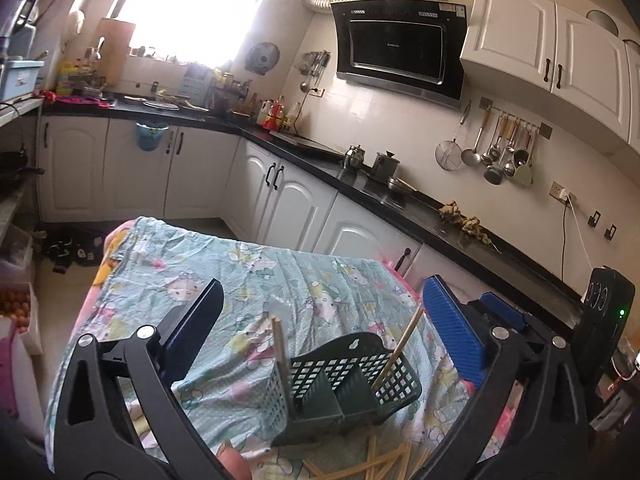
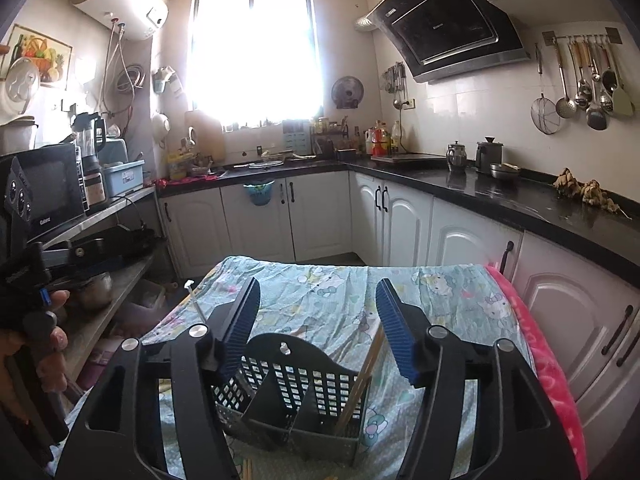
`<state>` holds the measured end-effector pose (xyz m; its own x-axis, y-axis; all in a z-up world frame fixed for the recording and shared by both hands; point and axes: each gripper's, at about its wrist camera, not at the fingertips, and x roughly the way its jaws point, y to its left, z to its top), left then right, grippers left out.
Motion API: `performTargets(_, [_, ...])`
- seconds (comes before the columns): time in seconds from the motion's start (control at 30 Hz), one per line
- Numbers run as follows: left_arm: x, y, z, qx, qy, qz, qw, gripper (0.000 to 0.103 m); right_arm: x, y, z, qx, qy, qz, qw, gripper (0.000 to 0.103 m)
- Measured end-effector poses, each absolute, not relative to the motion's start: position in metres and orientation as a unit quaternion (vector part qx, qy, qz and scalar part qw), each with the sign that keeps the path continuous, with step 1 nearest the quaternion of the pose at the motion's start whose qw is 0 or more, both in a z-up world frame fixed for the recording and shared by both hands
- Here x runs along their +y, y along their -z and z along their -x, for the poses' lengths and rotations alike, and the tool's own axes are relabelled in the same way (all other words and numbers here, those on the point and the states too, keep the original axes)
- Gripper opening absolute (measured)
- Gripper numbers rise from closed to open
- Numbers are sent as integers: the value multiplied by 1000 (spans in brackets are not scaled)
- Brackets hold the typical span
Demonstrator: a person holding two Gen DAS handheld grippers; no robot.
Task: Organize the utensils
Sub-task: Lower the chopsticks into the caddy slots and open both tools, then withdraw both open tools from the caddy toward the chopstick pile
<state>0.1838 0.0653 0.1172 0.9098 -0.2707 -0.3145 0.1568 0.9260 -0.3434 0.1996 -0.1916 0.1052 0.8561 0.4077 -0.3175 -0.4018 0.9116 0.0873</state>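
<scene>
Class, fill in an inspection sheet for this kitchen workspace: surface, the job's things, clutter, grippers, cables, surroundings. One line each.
Surface: table under a cartoon-print cloth, wrinkled.
Job's things: green utensil basket with dividers, upright; chopsticks leaning inside; loose chopsticks on the cloth at its near side.
Clutter: nothing seen beyond the loose chopsticks.
Grippers: left gripper open, empty; right gripper open, empty, above the basket.
Cables: white cable at a wall socket.
Surroundings: black countertop, range hood, hanging ladles, bright window.
</scene>
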Motion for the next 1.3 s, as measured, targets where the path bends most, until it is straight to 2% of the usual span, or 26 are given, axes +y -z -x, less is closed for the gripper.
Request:
performTargets(0.33, [61,-107,-154,184,113,152,965,92,-205,-105,-170,169,-213,-10,962,67])
performTargets(1.3, [56,-27,-111,270,104,176,941,92,-219,-57,-111,239,-215,7,947,67])
